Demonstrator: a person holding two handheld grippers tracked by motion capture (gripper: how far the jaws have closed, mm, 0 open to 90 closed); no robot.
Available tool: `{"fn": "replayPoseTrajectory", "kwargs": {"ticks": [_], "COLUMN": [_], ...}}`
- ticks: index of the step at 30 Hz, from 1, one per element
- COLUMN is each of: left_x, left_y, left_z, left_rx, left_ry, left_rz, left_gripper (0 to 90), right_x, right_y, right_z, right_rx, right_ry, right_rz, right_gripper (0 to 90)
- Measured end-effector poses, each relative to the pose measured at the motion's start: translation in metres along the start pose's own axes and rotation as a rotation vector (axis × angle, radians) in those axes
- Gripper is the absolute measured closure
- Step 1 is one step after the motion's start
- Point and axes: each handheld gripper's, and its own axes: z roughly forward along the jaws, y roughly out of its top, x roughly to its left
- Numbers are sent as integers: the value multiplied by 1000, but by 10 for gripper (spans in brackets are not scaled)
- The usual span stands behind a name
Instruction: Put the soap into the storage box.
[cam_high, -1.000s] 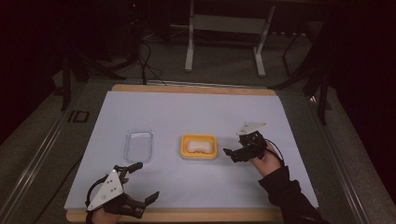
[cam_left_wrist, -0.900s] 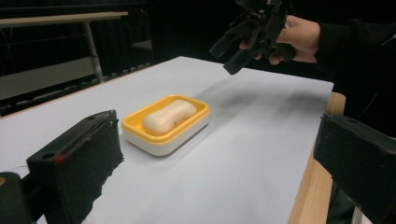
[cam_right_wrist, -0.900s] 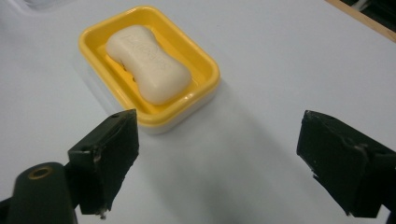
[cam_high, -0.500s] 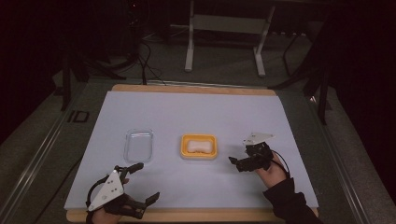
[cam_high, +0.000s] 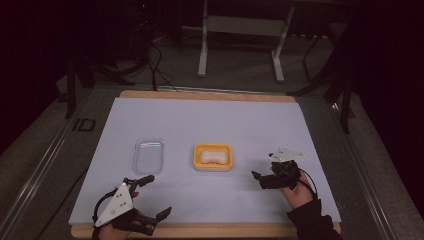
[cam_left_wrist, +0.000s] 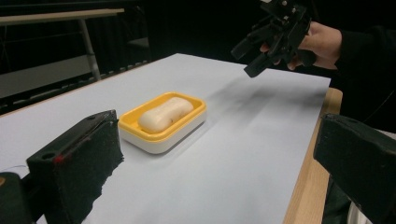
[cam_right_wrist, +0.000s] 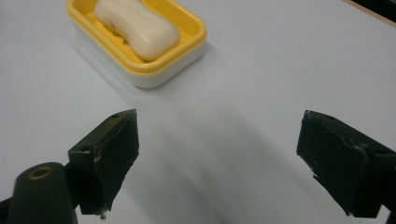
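My right gripper (cam_high: 262, 178) hovers at 3 o'clock of the pale soap bar (cam_high: 212, 157) in its yellow plastic dish (cam_high: 227, 163), jaws apart; my left gripper (cam_high: 156, 196), at 7 o'clock, also gapes.

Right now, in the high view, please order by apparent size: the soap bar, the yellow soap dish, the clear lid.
1. Clear lid and yellow soap dish: they look about alike, so I will not rank them.
2. Soap bar: clearly smallest, lying inside the dish.
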Motion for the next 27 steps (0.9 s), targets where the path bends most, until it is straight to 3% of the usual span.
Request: {"fn": "replayPoseTrajectory", "kwargs": {"ticks": [12,27], "left_x": [0,-1], "left_y": [0,0], "left_z": [1,1], "left_rx": [2,6], "left_ry": [-3,-6], "left_rz": [-2,-3], "left_gripper": [11,11], "right_x": [-5,-7], "right_y": [-4,-5], "right_z": [1,4], "right_rx": [-11,-16], "right_ry": [-4,8], "right_rz": [36,41], "right_gripper": [128,129]}}
